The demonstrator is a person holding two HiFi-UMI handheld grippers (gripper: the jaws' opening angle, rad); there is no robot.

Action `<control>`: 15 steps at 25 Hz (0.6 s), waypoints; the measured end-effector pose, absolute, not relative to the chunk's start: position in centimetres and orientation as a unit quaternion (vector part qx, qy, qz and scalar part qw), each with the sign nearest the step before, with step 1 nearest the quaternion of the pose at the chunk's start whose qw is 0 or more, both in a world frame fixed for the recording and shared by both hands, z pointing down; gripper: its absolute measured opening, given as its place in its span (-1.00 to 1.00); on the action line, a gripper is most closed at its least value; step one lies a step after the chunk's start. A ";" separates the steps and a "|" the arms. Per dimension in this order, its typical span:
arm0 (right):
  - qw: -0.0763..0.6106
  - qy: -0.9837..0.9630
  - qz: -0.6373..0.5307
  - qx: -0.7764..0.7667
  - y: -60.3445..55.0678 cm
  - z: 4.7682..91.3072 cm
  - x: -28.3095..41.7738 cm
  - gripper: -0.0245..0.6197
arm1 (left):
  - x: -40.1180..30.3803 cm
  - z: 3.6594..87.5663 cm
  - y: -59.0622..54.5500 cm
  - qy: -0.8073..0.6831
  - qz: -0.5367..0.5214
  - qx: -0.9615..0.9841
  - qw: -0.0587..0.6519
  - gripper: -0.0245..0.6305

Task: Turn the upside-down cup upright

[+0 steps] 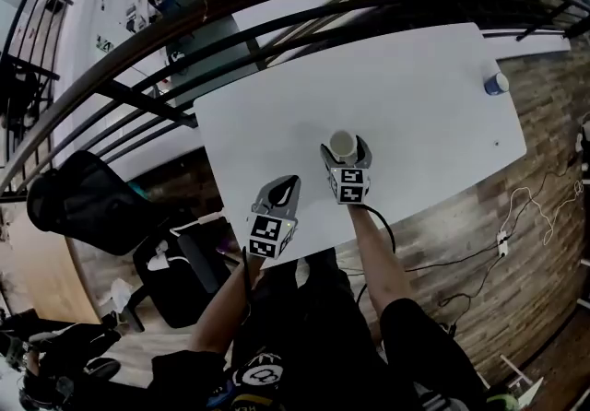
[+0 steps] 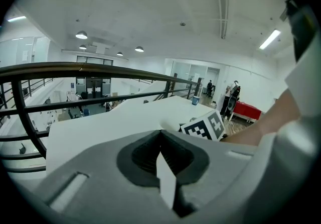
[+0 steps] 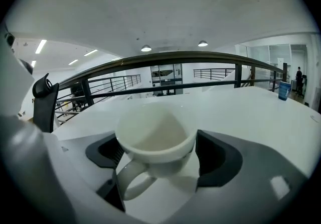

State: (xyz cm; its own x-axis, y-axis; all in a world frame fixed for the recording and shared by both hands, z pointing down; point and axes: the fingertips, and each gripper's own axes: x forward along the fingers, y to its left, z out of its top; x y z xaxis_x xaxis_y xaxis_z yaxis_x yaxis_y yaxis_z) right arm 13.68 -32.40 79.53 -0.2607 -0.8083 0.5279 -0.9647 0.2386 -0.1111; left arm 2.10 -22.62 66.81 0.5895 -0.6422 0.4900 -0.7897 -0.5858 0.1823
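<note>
The white cup stands mouth-up on the white desk, near its front edge. It looks empty, and its handle points back toward the person, slightly to their left. The right tool straddles it with jaws spread wide, one on each side of the bowl. Neither pad seems to press on it, so the cup rests on its own. The left tool sits just beside it, nearer the desk edge, its jaws closed on nothing. The turning looks done to me, and pulling the right tool straight back would risk catching the handle. A small blue container sits well apart at the far corner.
</note>
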 end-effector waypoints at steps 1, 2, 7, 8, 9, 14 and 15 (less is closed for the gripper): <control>0.182 -0.768 0.211 0.577 -33.0 79.6 13.6 0.40 | 2.2 66.9 -23.1 -0.409 0.192 0.871 0.195 -0.91; 0.178 -0.770 0.209 0.575 -33.6 79.4 13.6 0.38 | 2.3 66.9 -23.7 -0.406 0.195 0.872 0.194 -0.91; 0.191 -0.778 0.190 0.567 -33.7 79.1 13.8 0.30 | 3.2 67.4 -26.1 -0.385 0.214 0.871 0.219 -0.91; 0.196 -0.780 0.184 0.565 -33.4 78.9 13.7 0.30 | 3.4 67.7 -26.7 -0.379 0.219 0.869 0.230 -0.91; 0.199 -0.783 0.177 0.562 -33.1 78.6 13.7 0.30 | 3.8 67.9 -27.4 -0.371 0.226 0.868 0.242 -0.91; 0.193 -0.822 0.120 0.523 -31.6 73.5 11.8 0.30 | 8.0 68.1 -29.8 -0.296 0.242 0.874 0.300 -0.44; 0.191 -0.829 0.108 0.514 -31.3 72.3 11.3 0.30 | 8.6 68.1 -30.2 -0.288 0.249 0.874 0.302 -0.35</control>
State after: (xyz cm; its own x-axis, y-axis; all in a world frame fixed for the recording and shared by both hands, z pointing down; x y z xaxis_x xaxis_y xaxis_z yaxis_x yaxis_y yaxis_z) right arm 11.25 -31.26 72.27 -0.3991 -0.8109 0.4280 -0.8935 0.4487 0.0167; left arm 8.61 -30.16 68.14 0.7097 -0.3540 0.6091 -0.6543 -0.6518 0.3835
